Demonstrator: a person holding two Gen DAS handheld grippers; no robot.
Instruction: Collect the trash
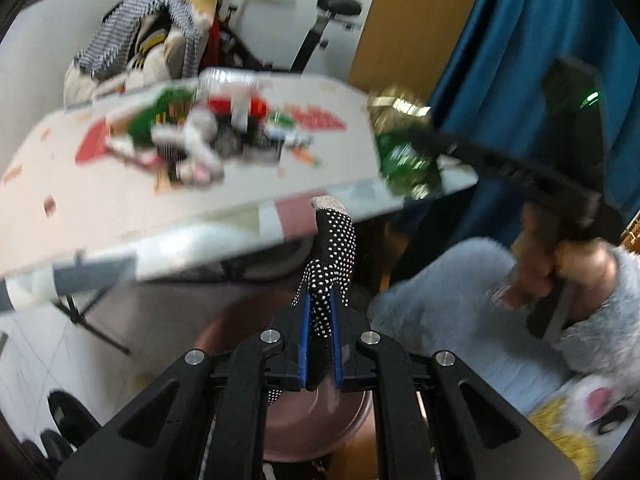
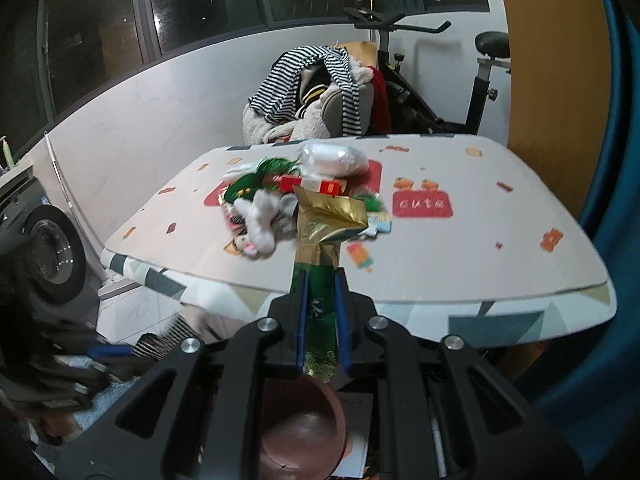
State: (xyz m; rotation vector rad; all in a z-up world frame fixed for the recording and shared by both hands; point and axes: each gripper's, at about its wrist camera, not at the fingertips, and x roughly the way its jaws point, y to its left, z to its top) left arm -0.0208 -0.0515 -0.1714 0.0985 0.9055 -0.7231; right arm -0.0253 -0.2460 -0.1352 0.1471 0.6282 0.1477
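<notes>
Trash sits in a heap [image 2: 296,200] in the middle of the table [image 2: 500,240] — soft white fluff, a red box, green stringy bits and shiny wrappers all mixed up. Each gripper holds one piece out past the table's near edge, above a round brown bin [image 2: 300,436], likely so the pieces can drop in.

The left gripper [image 1: 320,344] has its fingers squeezed almost together on a black glove [image 1: 330,264]. The glove looks floppy and knitted, with little white bumps and a grey fingertip, and it sticks up out of the blue pads.

The right gripper [image 2: 322,320] is pinched tight on a green and gold foil bag [image 2: 324,224]. The bag is thin, shiny and crinkled, flat at the bottom and puffed open at the top — it would crush easily.

The left view is blurry.
</notes>
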